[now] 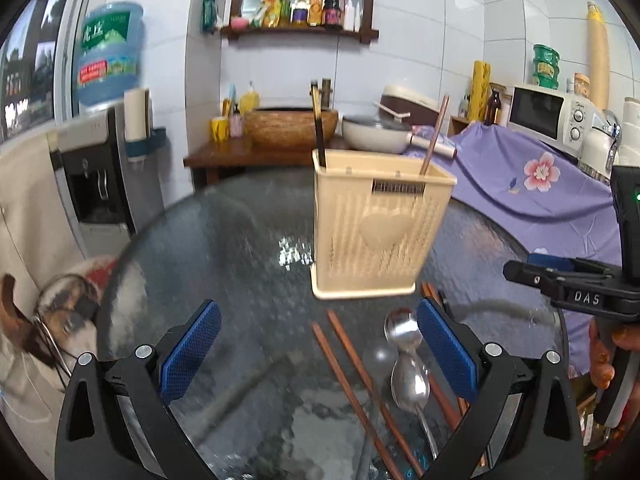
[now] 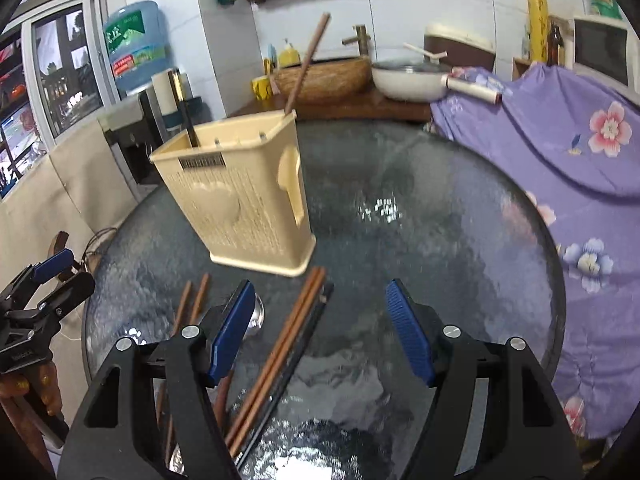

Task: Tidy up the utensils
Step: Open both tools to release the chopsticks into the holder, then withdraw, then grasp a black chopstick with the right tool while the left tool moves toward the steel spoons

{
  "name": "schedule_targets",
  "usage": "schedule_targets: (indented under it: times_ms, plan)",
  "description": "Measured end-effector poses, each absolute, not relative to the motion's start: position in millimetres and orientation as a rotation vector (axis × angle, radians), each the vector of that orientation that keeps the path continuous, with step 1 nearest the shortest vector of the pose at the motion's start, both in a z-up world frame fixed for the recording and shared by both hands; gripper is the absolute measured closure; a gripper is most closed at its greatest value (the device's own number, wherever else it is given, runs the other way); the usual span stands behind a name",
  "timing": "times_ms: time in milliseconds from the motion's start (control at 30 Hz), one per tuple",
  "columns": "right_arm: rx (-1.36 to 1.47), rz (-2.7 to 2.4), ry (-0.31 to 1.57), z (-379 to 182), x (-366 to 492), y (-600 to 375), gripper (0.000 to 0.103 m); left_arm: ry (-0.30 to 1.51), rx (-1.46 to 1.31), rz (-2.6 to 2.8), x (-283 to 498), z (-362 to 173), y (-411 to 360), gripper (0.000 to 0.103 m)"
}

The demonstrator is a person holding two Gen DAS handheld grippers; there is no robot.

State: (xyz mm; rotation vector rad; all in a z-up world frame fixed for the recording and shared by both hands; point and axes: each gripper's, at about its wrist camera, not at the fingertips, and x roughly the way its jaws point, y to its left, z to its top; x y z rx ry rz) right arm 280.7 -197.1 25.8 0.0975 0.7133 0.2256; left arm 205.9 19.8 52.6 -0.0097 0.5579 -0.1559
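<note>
Holder (image 1: pixel 378 224): upright on the glass table (image 1: pixel 240 240), open top up; one dark stick (image 1: pixel 319 128) and one brown stick (image 1: pixel 434 136) stand in it, leaning outward.
Chopsticks (image 1: pixel 352 392): flat on the table, near the holder's base, long axes running from the holder toward the cameras.
Spoons (image 1: pixel 404 356): two, lying bowl to bowl just beside the chopsticks, handle toward the camera.
Left gripper (image 1: pixel 318 354): low over the table, aimed at the holder, fingers spread wide, holding nothing.
Right gripper (image 2: pixel 320 328): same pose, fingers spread, above more chopsticks (image 2: pixel 280 356).
</note>
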Motion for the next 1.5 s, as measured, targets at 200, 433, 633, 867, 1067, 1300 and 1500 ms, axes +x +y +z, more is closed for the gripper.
schedule_targets:
  times_ms: [200,433,633,867,1067,1300,1500]
  plan:
    - [0.097,0.210,0.778,-9.6,277.8,-195.8,0.035,0.574,-0.030,-0.140,212.3,28.8,21.2,0.007]
    - [0.075,0.181,0.825,-31.2,277.2,-193.7,0.036,0.616,-0.010,-0.148,207.8,10.9,13.3,0.007]
    - [0.071,0.200,0.893,-44.4,290.0,-178.9,0.055,0.666,0.016,-0.148,213.6,1.0,10.2,0.007]
    - [0.063,0.188,0.956,-52.0,305.7,-163.2,0.067,0.702,0.082,-0.172,219.6,-5.3,5.2,0.007]
    - [0.032,0.174,0.974,-53.0,311.6,-155.5,0.074,0.727,0.118,-0.189,221.7,-9.5,2.6,0.013]
    - [-0.025,0.161,0.980,-51.4,322.9,-143.7,0.078,0.746,0.100,-0.225,222.0,-6.9,1.0,0.021]
    - [-0.043,0.165,0.980,-49.7,332.8,-139.4,0.090,0.762,0.104,-0.274,214.0,-7.4,-17.9,0.021]
